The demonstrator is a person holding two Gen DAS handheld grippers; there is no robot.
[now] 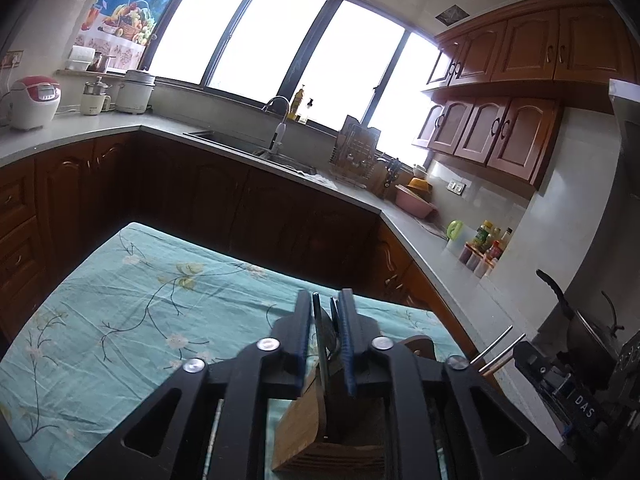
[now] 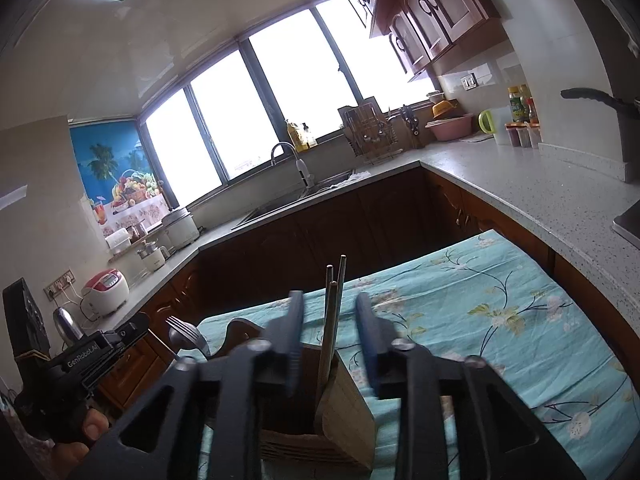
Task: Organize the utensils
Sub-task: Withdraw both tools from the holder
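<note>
1. Standing on the floral-clothed counter [image 2: 500, 320] is a wooden utensil holder [image 2: 344, 412], seen from just above by both wrist cameras.
2. Its compartment nearer the right tongs [image 2: 328, 340] holds a pair of metal chopsticks [image 2: 332, 312], which lean upright with their ends rising above the fingertips.
3. The right tongs are released, the two blue-edged fingers spread apart on either side of the chopsticks without touching them.
4. The left tongs [image 1: 330, 332] are clenched on the thin dark handle of a utensil [image 1: 320, 344], whose lower part reaches down into the holder's slot.
5. From the right wrist view, a fork and spoon [image 2: 186, 334] stick out past the left tongs at the left of the frame, tines and bowl pointing up; how they are gripped cannot be told from that view.
6. A curved wooden board [image 2: 240, 330] lies on the cloth just beyond the holder.
7. Far behind, a sink [image 1: 256, 148] and a dish rack [image 1: 354, 152] sit along the kitchen worktop under the windows.
</note>
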